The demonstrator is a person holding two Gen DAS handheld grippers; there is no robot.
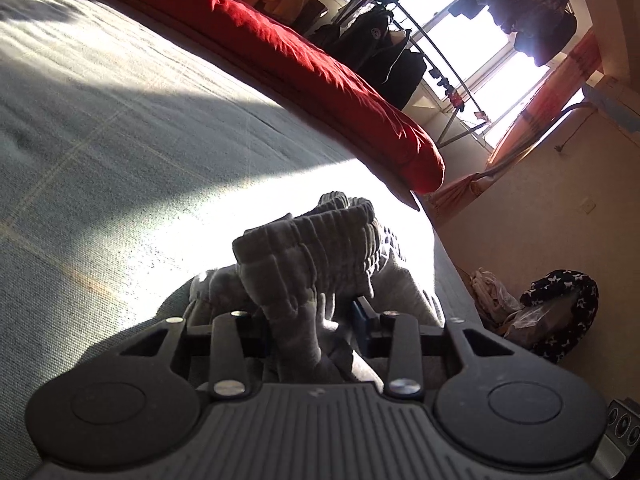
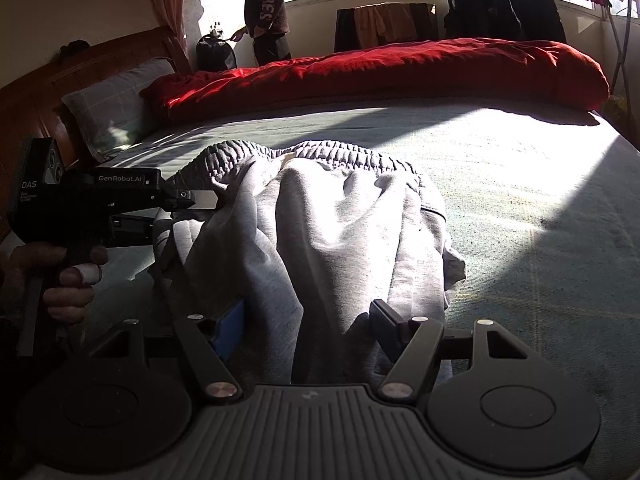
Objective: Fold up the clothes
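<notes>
Grey sweatpants (image 2: 340, 216) lie rumpled on the bed, their ribbed waistband (image 2: 340, 152) at the far end. My left gripper (image 2: 206, 200), held by a hand (image 2: 68, 280), comes in from the left and meets the waistband's left corner. In the left wrist view that gripper (image 1: 314, 320) is shut on a bunched piece of the sweatpants (image 1: 316, 248), which rises in front of the camera. My right gripper (image 2: 306, 324) stands open at the near end, astride a fold of the grey legs; its pads do not press on it.
The grey-green bedsheet (image 2: 520, 200) spreads right, partly in bright sun. A red duvet (image 2: 400, 68) lies along the far edge, a pillow (image 2: 108, 112) at the headboard. A person (image 2: 266, 12) stands by the window beside a rack of clothes (image 2: 500, 4). A star-patterned bag (image 1: 560, 312) sits on the floor.
</notes>
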